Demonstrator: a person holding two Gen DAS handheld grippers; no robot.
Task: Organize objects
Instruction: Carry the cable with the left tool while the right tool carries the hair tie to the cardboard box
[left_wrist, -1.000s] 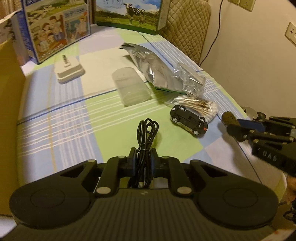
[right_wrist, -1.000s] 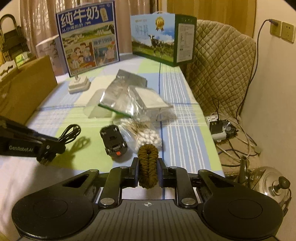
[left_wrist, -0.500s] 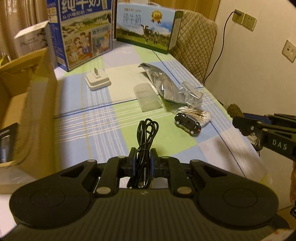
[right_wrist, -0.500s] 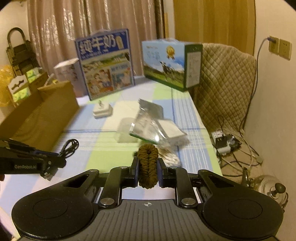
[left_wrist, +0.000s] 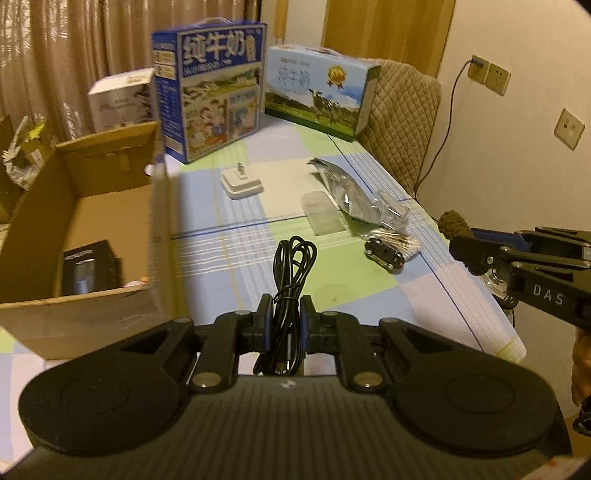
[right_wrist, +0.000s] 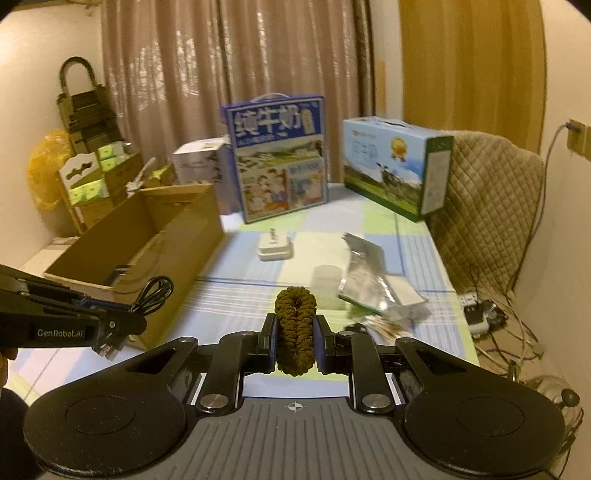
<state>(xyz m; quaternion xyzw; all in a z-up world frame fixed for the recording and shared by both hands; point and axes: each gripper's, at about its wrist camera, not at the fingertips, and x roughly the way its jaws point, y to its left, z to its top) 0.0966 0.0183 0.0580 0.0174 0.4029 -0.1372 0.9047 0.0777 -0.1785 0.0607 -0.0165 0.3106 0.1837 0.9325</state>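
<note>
Left wrist view first: the table has dropped away beneath the camera and far more of the room now shows than a second ago; the open brown cardboard box (left_wrist: 85, 221), barely a sliver at the edge back then, now fills the 9 o'clock side with its inside in plain sight, a dark boxed item already lying in it; my read is that the lift is over and the carry toward that box is on. The left gripper (left_wrist: 283, 317) is clamped tight on the coiled black cable (left_wrist: 291, 273), loops sticking out toward 12 o'clock, clear of the checked blue-and-green tablecloth (left_wrist: 229, 258). Still on the cloth: the small black toy car (left_wrist: 384, 253) at 2 o'clock, touching the clear bag of cotton swabs (left_wrist: 397, 240); the crinkled silver foil pouch (left_wrist: 351, 195) beyond it; the clear plastic case (left_wrist: 323, 216) just beside that; the white square stand (left_wrist: 242, 182) at 12 o'clock.

Right wrist view: same story; the table has sunk and the curtains now fill the top of the frame, so this hand has risen too. The right gripper (right_wrist: 295, 334) is pinched on the braided olive-brown cord loop (right_wrist: 295, 325), held upright between the pads and off the table. The cardboard box sits at 10 o'clock, with the left gripper carrying its cable at 9 o'clock, just short of the box's near wall; judging from this, both loads are headed for that box, and the car, swabs, pouch, case and stand are yet to be tidied.
</note>
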